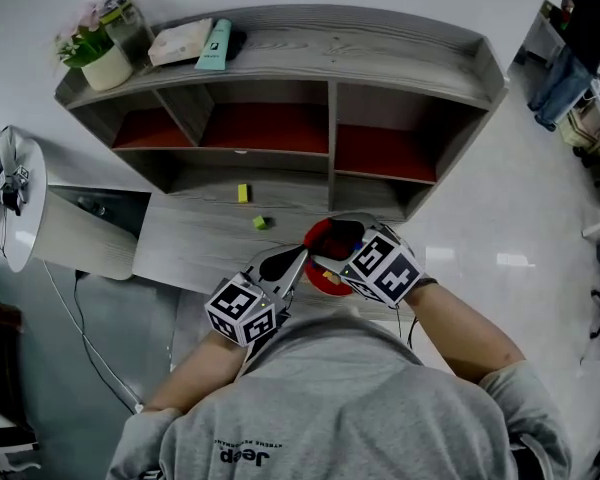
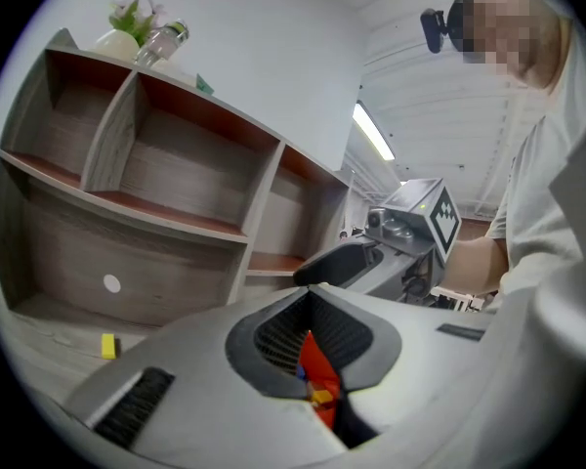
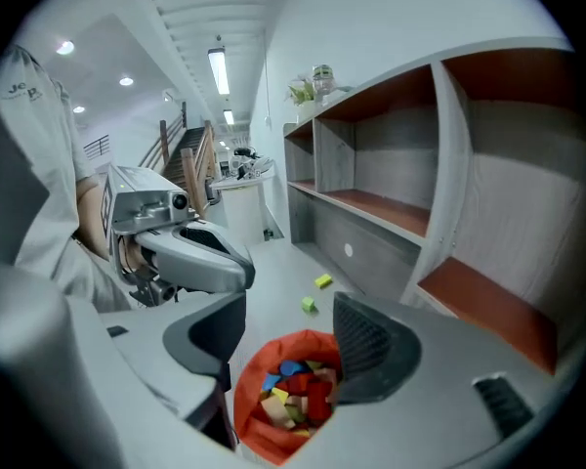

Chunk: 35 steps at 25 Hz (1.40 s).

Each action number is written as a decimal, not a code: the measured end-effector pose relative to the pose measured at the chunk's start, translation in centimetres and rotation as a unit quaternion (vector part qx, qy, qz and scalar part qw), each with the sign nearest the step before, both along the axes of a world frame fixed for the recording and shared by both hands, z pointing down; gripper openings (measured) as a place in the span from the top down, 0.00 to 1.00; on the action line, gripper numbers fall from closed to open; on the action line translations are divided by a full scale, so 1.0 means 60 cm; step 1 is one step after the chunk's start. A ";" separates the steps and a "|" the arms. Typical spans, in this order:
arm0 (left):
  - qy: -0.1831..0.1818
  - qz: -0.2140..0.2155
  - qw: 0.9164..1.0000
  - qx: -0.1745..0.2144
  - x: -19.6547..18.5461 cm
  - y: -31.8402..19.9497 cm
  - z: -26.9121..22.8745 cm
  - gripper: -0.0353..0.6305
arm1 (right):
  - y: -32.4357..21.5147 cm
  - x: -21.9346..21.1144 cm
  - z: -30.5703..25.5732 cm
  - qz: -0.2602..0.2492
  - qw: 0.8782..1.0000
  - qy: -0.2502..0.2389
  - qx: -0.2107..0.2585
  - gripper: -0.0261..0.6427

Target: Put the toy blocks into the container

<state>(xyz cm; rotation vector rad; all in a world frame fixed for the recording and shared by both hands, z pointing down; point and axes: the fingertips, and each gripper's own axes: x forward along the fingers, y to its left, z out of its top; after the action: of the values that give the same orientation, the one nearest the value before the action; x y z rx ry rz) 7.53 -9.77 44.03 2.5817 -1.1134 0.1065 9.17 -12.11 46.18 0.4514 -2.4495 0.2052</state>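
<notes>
Grey wood-grain counter [image 1: 195,243] is filling my head view. A shelf unit [image 1: 330,118] with red-floored cubbies is standing along its back edge, and a potted plant [image 1: 100,56] is sitting on that unit's top left corner.

I am watching the red container [image 1: 318,236], which is sitting close to the counter's front edge, right of the middle. Its mouth is facing straight up, and a jumble of coloured blocks [image 3: 293,389] is lying inside at every angle.

I am holding the right gripper [image 3: 288,311] just above it, tilted down, with its jaws spread wide and nothing touching the pads. The container's mouth is showing between and below them.

The left gripper [image 2: 308,291] is lying nearly level at the container's left side, its jaws pressed together at the tips and pinching nothing. Through the hollow behind the tips I am seeing a sliver of the container below.

Two loose blocks are lying on the counter between the container and the shelf unit:
- A yellow block [image 1: 242,193] is sitting near the back edge, its long axis running front to back.
- A small green block [image 1: 261,222] is sitting nearer the middle, turned askew to the edges, with no clear long axis.

Both are lying apart from each other and from the grippers.
</notes>
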 end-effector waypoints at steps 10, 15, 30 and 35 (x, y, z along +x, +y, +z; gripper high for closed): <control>-0.009 -0.028 1.000 -0.001 -0.288 -0.048 0.039 0.93 | -0.046 -0.269 0.083 0.030 0.998 0.039 -0.026 0.54; -0.016 -0.025 0.999 -0.035 -0.464 -0.072 0.091 0.93 | -0.121 -0.364 0.240 0.112 0.985 0.111 -0.073 0.54; -0.022 0.021 0.995 -0.091 -0.594 -0.085 0.200 0.93 | -0.191 -0.353 0.548 0.249 0.930 0.223 -0.155 0.66; -0.020 0.026 0.996 -0.086 -0.576 -0.085 0.194 0.93 | -0.182 -0.378 0.489 0.238 0.941 0.190 -0.149 0.71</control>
<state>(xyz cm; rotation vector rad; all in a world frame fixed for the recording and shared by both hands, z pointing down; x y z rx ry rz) -27.02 -14.85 55.66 2.4644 -1.0042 0.2561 -13.50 -23.02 75.55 0.8555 -1.8595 0.6196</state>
